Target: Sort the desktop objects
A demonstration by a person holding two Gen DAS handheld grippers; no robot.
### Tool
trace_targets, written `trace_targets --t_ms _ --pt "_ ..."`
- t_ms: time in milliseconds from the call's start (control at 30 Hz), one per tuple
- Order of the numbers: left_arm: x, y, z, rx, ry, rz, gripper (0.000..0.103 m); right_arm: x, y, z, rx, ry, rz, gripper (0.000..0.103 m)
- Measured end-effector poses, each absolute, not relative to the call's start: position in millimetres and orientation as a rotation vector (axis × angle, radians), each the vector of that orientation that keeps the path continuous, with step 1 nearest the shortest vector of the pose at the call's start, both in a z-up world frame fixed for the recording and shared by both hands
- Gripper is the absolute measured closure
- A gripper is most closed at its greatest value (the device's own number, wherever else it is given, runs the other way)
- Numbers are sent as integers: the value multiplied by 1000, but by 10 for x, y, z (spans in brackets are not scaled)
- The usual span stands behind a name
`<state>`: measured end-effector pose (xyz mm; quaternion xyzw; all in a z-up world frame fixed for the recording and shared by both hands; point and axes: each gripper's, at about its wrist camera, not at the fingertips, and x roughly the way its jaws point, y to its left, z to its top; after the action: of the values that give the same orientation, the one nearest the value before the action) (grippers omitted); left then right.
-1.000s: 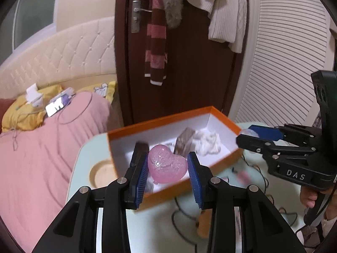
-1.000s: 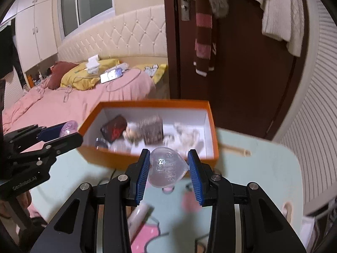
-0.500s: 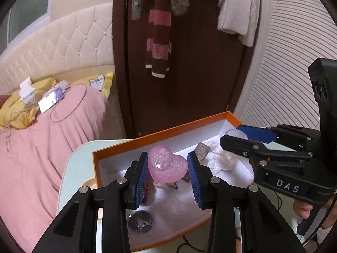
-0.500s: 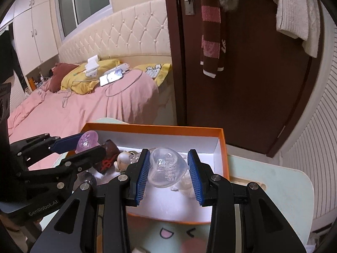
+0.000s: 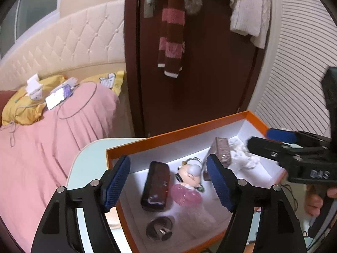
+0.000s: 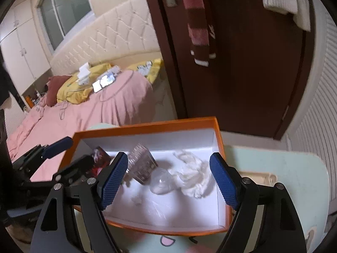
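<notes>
Both grippers hung over the orange box [image 5: 174, 136], jaws opening, nothing between the pads. The left gripper [image 5: 168, 181] had the pink heart [image 5: 186, 195] lying on the box floor just below and ahead of its jaws, clear of both pads, touching the small doll figure [image 5: 190, 174] and just beside the dark oblong case [image 5: 155, 186], whose long axis ran roughly along the gripper's pointing line. The right gripper [image 6: 168, 179] had the clear heart [image 6: 161, 181] on the box floor between its pads in view but below them, wedged between the clear faceted block [image 6: 142, 164] and the crumpled white tissue [image 6: 192, 177]. Both hearts looked released into the box. Next move is likely a straight lift out; each gripper sits nearest its own heart, so back out along the fingers to avoid snagging the box wall.
</notes>
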<state>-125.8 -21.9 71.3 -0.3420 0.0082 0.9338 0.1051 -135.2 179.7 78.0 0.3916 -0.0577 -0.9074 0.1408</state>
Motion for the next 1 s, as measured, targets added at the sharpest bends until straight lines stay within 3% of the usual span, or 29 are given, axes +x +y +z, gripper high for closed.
trace_targets --t_ms 300,533,600,700,1000 --pt "-1487 -201 679 -1011 93 2764 29 -1223 1777 753 1085 -88 -2676 23" --pt "-1053 -241 775 -1072 71 2700 29 -1071 1869 911 1017 -169 -2667 23" --pt "-863 -269 800 -1075 77 2673 28 -896 1855 1023 985 -112 -2682 23" --pt "-531 -302 803 -1080 72 2656 28 -591 1846 1057 1018 -37 -2687 23" --pt "39 -291 534 -1145 9 2637 26 19 1843 539 1299 -80 -2552 24"
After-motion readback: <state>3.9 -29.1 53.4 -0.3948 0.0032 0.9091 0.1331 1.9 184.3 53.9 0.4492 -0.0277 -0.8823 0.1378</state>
